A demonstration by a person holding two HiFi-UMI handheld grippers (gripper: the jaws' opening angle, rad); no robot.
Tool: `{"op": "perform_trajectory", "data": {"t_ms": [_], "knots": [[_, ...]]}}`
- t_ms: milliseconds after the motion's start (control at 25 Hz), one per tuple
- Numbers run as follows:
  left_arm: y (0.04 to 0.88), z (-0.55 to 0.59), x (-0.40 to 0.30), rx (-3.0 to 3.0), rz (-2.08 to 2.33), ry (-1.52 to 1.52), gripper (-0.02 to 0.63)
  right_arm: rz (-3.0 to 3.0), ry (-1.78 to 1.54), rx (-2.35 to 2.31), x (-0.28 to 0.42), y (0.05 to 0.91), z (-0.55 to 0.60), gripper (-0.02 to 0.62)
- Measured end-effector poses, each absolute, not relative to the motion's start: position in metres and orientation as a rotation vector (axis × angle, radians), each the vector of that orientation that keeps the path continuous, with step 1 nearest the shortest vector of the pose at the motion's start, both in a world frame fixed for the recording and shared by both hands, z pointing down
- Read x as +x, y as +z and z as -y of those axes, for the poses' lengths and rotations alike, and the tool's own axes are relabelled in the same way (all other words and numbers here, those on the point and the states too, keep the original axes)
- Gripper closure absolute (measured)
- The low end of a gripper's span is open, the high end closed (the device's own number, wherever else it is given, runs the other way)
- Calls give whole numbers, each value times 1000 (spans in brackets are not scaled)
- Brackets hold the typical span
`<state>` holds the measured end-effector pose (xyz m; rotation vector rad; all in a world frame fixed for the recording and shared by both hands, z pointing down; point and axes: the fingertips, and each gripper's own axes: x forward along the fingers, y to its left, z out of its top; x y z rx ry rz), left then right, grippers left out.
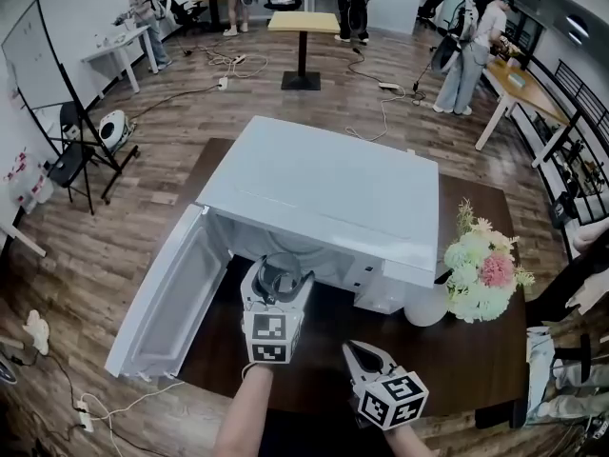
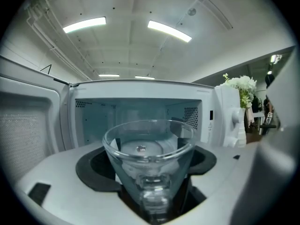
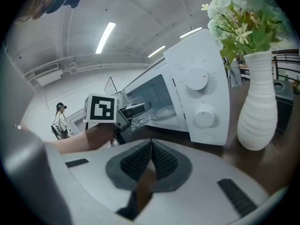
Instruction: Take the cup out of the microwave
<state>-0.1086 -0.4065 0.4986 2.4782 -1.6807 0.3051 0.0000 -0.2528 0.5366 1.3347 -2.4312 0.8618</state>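
A white microwave (image 1: pixel 324 193) stands on a dark brown surface (image 1: pixel 457 360), and its door (image 1: pixel 176 298) is swung fully open to the left side. The left gripper (image 1: pixel 279 284) is held in front of the open cavity, and its jaws stand wide and press on both sides of a clear glass cup (image 2: pixel 149 153). The cup is upright, with its rim to the top, and it looks empty. It sits between the jaws just in front of the microwave's opening and not inside it; in the left gripper view the cavity and its glass plate show behind and through the glass. The right gripper (image 1: pixel 360 347) is lower in the head view, to the right of the left one and apart from it, over the front part of the surface. Its jaws are pressed together and nothing is between them. To the right of the microwave, beside its two knobs, a white ribbed vase (image 3: pixel 260 109) with pale flowers (image 1: pixel 481 269) stands on the surface.
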Motion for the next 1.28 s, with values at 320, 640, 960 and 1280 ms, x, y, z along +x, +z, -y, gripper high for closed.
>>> {"op": "perform_trajectory", "data": {"t_ms": [320,640,960,1280], "knots": [[496,376,-114,2459,1703,322,209,2458,834,1338,7,529,245,600],[487,341,-118,2435,1718,314,209,2472,810,1364,19,520,235,600],[480,304,-120,2418,1734,310,209,2496,775,1388,29,511,234,600],[475,266,-127,2391,1729,284,209,2500,717,1414,39,505,234,600]]}}
